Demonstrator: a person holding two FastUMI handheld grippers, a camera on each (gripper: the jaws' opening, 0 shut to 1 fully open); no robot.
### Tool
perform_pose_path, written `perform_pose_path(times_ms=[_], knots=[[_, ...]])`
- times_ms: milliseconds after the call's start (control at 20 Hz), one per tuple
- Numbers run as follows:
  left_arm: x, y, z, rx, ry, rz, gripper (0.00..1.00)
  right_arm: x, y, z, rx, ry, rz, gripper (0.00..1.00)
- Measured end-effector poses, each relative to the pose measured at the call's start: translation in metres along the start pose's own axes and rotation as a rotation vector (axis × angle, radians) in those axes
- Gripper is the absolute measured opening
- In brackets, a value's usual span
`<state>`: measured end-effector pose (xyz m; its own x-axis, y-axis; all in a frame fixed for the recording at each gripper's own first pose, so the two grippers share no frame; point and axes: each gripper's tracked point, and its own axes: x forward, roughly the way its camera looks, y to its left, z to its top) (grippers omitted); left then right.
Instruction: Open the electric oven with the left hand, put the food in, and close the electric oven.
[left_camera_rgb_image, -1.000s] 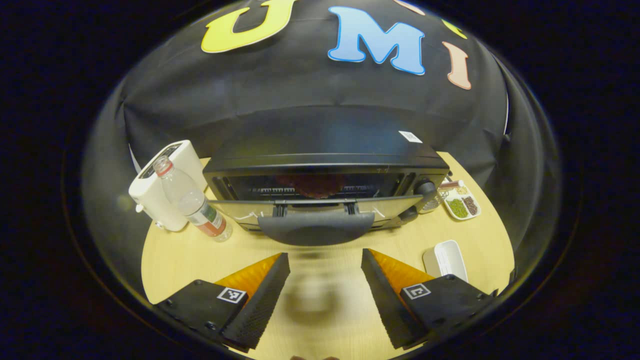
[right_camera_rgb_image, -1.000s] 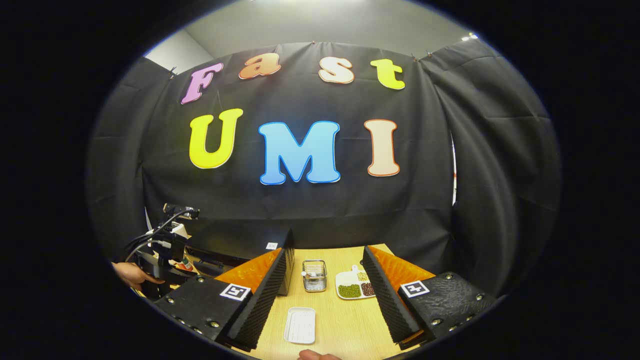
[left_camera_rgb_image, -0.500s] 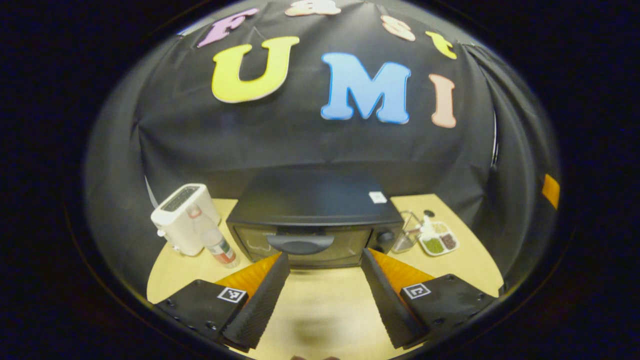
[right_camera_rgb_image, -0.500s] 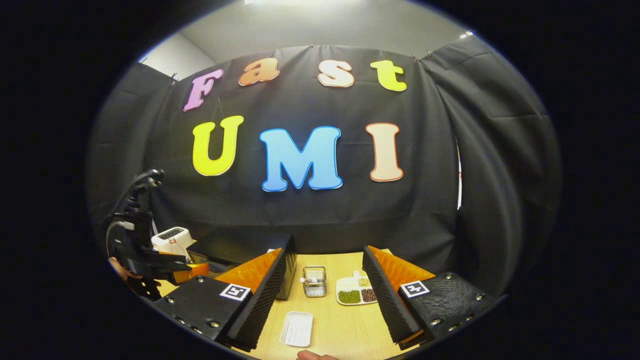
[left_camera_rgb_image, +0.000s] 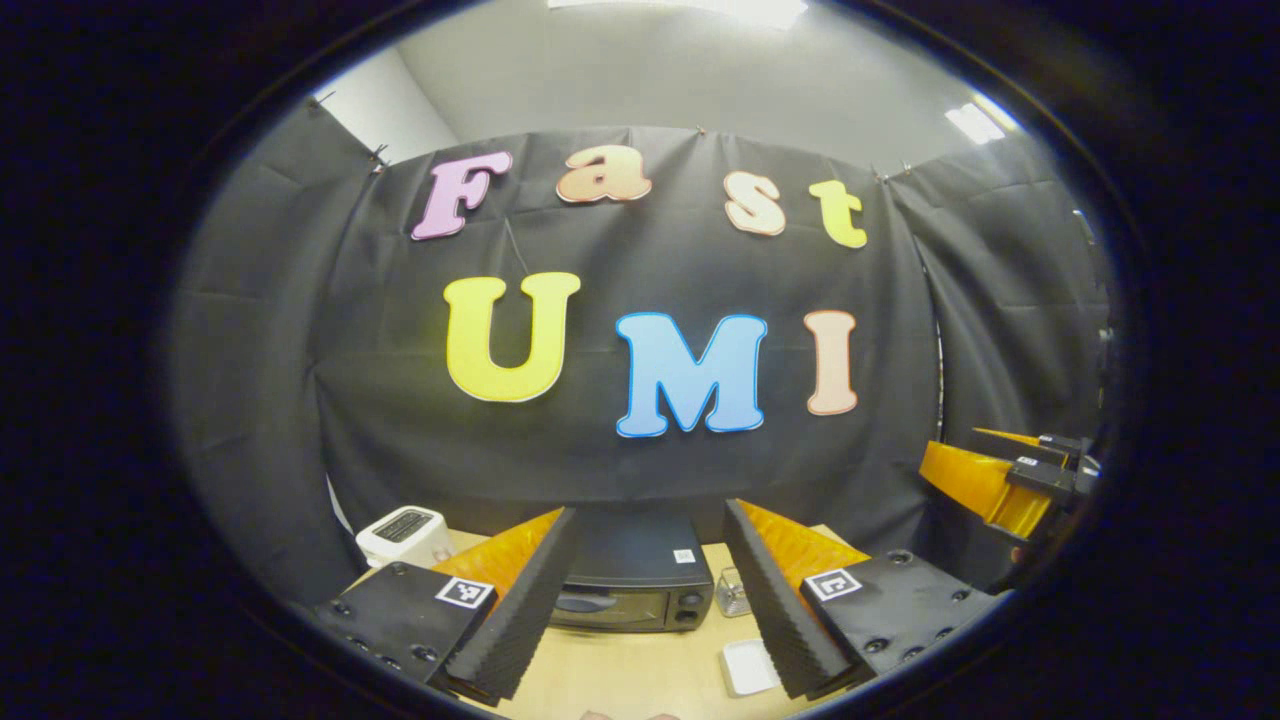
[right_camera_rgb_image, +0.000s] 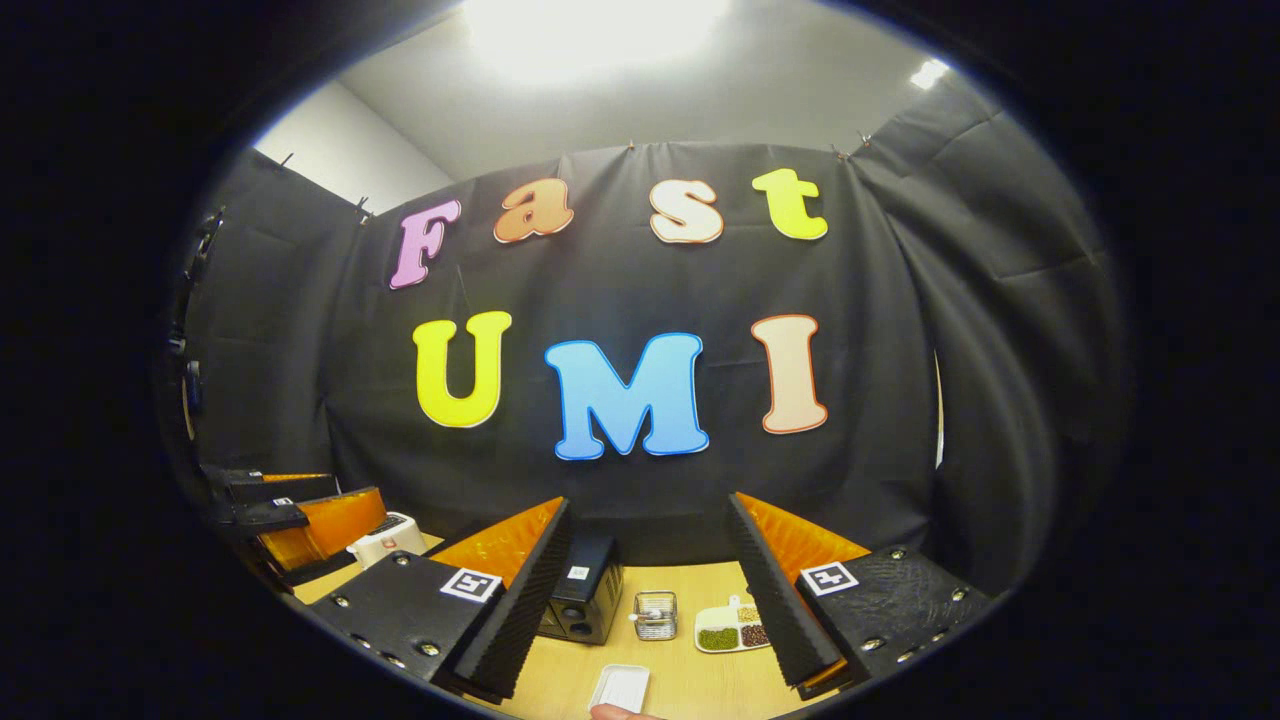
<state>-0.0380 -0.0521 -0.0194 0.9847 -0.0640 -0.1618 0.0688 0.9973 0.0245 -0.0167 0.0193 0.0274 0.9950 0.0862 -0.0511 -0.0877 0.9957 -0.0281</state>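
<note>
On the table: oven (left_camera_rgb_image: 632, 596) door looks closed.
Tongs: left gripper (left_camera_rgb_image: 640, 610) and right gripper (right_camera_rgb_image: 645, 600) wide, empty.
Progress: we judge task finished.

Ahead of me a black cloth wall (right_camera_rgb_image: 640, 500) hangs in folds, curving round on both sides. Above it are a pale grey ceiling (right_camera_rgb_image: 640, 110) and a bright ceiling light (right_camera_rgb_image: 590, 30). Below lies a light wooden table (right_camera_rgb_image: 690, 680).

Sitting on the wooden table (right_camera_rgb_image: 690, 675): white toaster (left_camera_rgb_image: 402, 532) at far left, wire basket (right_camera_rgb_image: 656, 614), divided dish of beans (right_camera_rgb_image: 731, 632), small white tray (right_camera_rgb_image: 621, 688) lying nearest.
</note>
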Motion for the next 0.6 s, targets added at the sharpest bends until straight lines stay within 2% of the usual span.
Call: perform_pose_path(times_ms=[250, 400, 550, 600], knots=[[-0.013, 0.014, 0.024, 0.018, -0.038, -0.043, 1.0, -0.015, 0.015, 0.018, -0.003, -0.027, -0.044, 0.93], [-0.021, 0.022, 0.038, 0.007, -0.073, -0.066, 0.97, -0.024, 0.026, 0.021, -0.003, -0.026, -0.064, 0.94], [-0.024, 0.037, 0.045, 0.013, -0.098, -0.08, 1.0, -0.03, 0.038, 0.026, -0.014, -0.04, -0.084, 0.93], [-0.023, 0.038, 0.044, 0.015, -0.095, -0.091, 0.97, -0.033, 0.04, 0.026, -0.017, -0.041, -0.089, 0.93]])
